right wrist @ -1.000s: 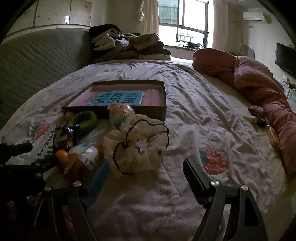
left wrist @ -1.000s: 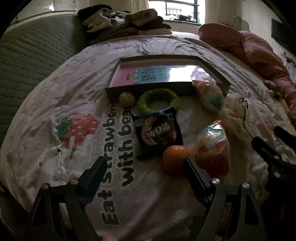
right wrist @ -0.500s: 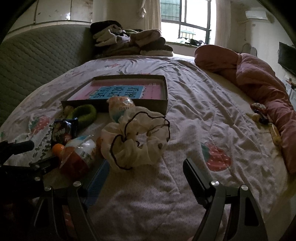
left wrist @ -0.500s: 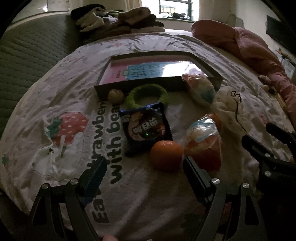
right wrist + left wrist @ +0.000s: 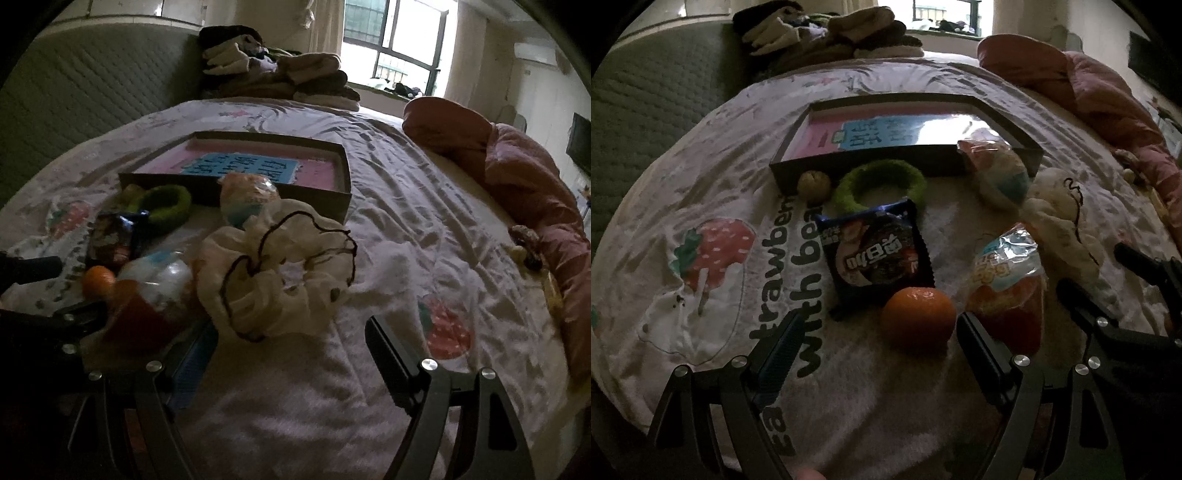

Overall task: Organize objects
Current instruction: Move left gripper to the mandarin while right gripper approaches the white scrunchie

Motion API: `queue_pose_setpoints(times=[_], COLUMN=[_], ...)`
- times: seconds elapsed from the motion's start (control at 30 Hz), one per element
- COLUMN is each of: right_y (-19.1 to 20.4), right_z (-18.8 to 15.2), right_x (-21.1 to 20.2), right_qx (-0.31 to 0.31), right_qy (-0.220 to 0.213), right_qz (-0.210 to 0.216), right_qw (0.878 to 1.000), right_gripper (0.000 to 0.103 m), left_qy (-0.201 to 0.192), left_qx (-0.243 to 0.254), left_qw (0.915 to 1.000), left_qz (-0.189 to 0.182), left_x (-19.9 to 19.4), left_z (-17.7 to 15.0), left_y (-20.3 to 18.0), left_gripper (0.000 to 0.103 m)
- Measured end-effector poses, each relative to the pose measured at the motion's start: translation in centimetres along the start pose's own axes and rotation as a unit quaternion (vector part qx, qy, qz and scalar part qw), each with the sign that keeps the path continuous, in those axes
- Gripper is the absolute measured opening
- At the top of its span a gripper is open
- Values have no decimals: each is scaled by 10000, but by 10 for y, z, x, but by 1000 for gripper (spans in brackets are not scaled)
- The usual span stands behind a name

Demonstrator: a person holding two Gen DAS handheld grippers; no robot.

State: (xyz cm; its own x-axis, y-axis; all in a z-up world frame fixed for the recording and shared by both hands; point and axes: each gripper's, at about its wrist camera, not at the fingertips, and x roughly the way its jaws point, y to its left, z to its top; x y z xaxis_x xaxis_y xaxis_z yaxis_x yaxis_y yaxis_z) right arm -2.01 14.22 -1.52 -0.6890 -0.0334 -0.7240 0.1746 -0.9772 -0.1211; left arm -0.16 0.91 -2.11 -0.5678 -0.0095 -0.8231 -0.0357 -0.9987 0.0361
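Cardboard box [image 5: 905, 162]: shallow, open-topped, lying on the bed ahead of both tools; only a pink and blue printed sheet shows on its floor, and none of the loose items is inside.
Orange [image 5: 918, 319]: on the quilt [image 5: 701, 184] just ahead of the left tool [image 5: 875, 343], close inside that tool's right finger, not touched.
Dark snack packet [image 5: 873, 254]: flat on the quilt beyond the orange, between it and the box.
Green ring [image 5: 881, 184]: beyond the packet, against the box's near wall.
Small tan ball [image 5: 813, 185]: just left of the green ring, also at the box wall.
Orange-red wrapped snack [image 5: 1008, 291]: right of the orange, between the two tools.
Pale wrapped snack [image 5: 997, 177]: farther ahead, at the box's near right corner; whether it leans on the wall cannot be told.
Cream scrunchie [image 5: 277, 273]: with a dark cord trim, just ahead of the right tool [image 5: 291, 350], toward its left finger, not touched.
Left tool: fingers spread wide, nothing between them.
Right tool: fingers spread wide, nothing between them.
Folded clothes [image 5: 280, 77]: stacked at the far end of the bed, well beyond the box.
Pink duvet [image 5: 517, 177]: bunched along the bed to the right of the right tool.
Done: nothing visibly sorted; all seven loose items lie outside the box.
Left: judged to be the whole job, each item to be lifted and put away, presumably into the box.
Step in hand: likely a first pick, the orange for the left tool or the scrunchie for the right.
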Motion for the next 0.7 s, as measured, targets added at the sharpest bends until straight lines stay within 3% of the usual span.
queue_pose_setpoints(times=[0.2, 0.43, 0.6, 0.7], right_y=[-1, -2, 0, -1], right_z=[7, 14, 13, 13], right_x=[9, 17, 20, 21], right_qx=[-24, 42, 41, 100], right_qy=[-16, 51, 69, 114], right_qz=[9, 211, 261, 349], right_qw=[10000, 9998, 9996, 9993], right_gripper=[77, 50, 44, 40], left_qy=[43, -11, -57, -49], left_qx=[-180, -182, -102, -159], left_qw=[9997, 9996, 9998, 9996], left_qz=[-166, -229, -161, -225], left_x=[4, 5, 7, 9], left_z=[4, 6, 8, 9], left_y=[5, 2, -1, 1], left_gripper=[85, 84, 81, 72])
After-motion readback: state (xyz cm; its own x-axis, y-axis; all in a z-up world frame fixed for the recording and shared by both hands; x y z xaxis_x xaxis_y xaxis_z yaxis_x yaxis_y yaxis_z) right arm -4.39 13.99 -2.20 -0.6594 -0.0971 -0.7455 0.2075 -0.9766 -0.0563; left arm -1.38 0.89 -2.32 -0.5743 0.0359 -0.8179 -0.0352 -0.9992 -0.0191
